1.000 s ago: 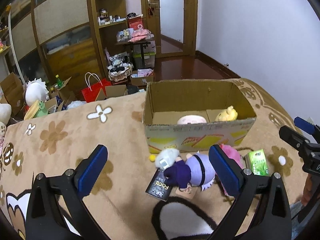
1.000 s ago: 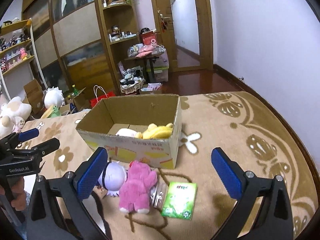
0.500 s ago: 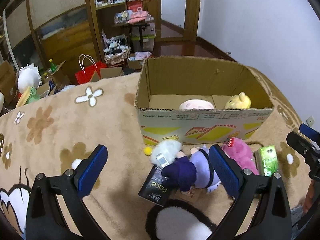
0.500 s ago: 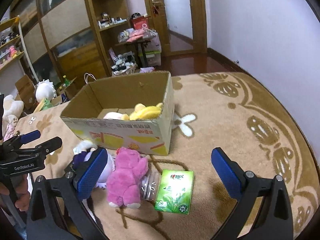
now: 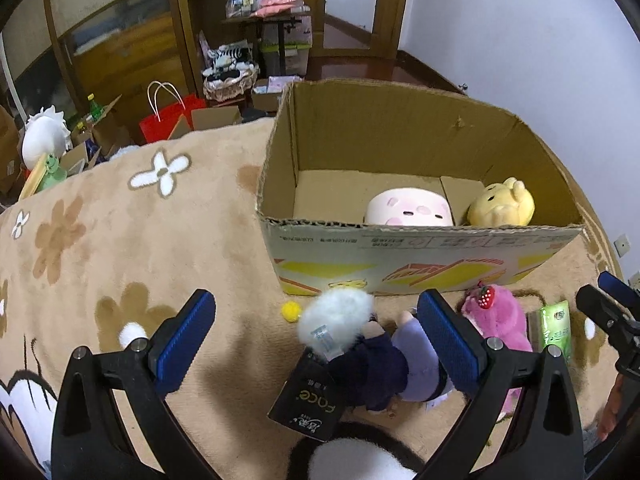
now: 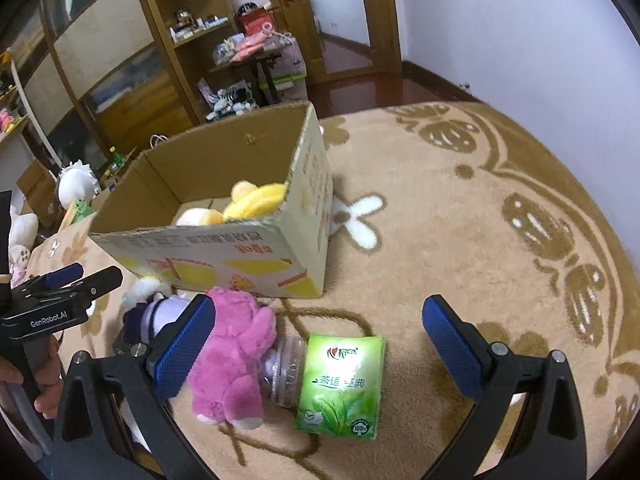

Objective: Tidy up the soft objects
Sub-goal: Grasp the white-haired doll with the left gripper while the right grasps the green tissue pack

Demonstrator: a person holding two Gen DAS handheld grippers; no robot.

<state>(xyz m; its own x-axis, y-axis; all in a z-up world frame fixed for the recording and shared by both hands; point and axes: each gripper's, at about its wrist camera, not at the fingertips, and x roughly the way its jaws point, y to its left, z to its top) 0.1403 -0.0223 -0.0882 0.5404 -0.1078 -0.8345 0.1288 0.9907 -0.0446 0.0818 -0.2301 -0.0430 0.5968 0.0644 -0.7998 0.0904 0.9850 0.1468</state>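
Observation:
An open cardboard box (image 5: 420, 252) (image 6: 224, 248) stands on the tan carpet, holding a pink plush (image 5: 408, 210) and a yellow plush (image 5: 502, 208) (image 6: 256, 200). In front of it lie a white-haired doll in purple (image 5: 360, 340) (image 6: 152, 312) and a pink bear plush (image 5: 496, 320) (image 6: 236, 356). My left gripper (image 5: 316, 338) hangs open just above the doll, its fingers either side. My right gripper (image 6: 320, 346) is open over the pink bear, a clear jar (image 6: 286, 372) and a green tissue pack (image 6: 344, 380).
A black packet (image 5: 308, 404) lies under the doll and a small yellow pompom (image 5: 291, 312) beside it. Past the carpet edge stand a red bag (image 5: 168, 124), boxes, shelves and a cluttered small table (image 5: 276, 20). A hand (image 6: 44, 380) holds the left gripper's handle.
Both grippers have moved forward and down toward the toys in front of the box, which now look larger. Both stay open. The toys have not shifted.

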